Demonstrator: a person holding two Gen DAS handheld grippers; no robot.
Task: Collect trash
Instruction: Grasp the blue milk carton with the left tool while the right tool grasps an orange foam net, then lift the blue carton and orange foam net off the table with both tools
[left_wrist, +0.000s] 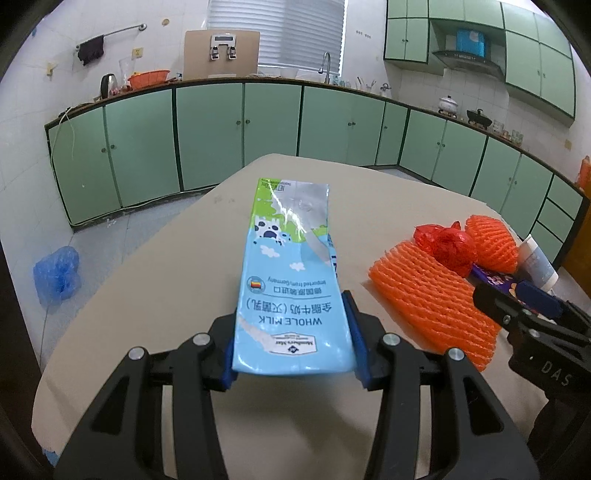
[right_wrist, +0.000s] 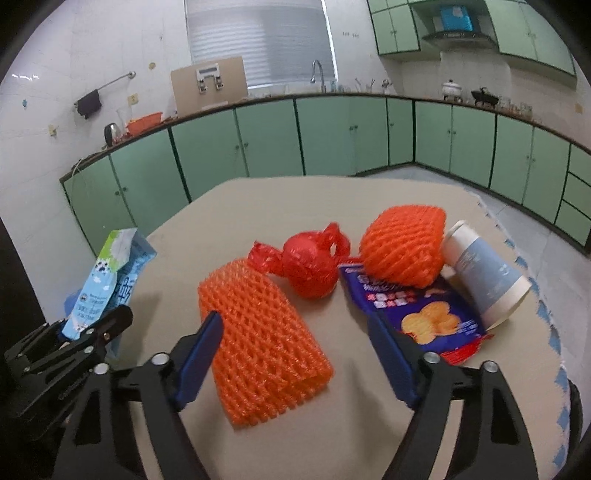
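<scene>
My left gripper (left_wrist: 293, 345) is shut on a flattened blue milk carton (left_wrist: 291, 280) and holds it above the beige table (left_wrist: 166, 280). The carton also shows at the left of the right wrist view (right_wrist: 107, 280). My right gripper (right_wrist: 295, 354) is open over a flat orange foam net (right_wrist: 258, 339), its fingers on either side of it. Behind lie a crumpled red plastic bag (right_wrist: 310, 269), a rounded orange foam net (right_wrist: 402, 245), a purple snack wrapper (right_wrist: 417, 314) and a paper cup (right_wrist: 484, 273) on its side.
Green cabinets (left_wrist: 207, 136) line the far wall under a counter with a sink tap (left_wrist: 325, 66). A blue plastic bag (left_wrist: 57, 273) lies on the floor left of the table. The table's right edge (right_wrist: 543, 306) is near the cup.
</scene>
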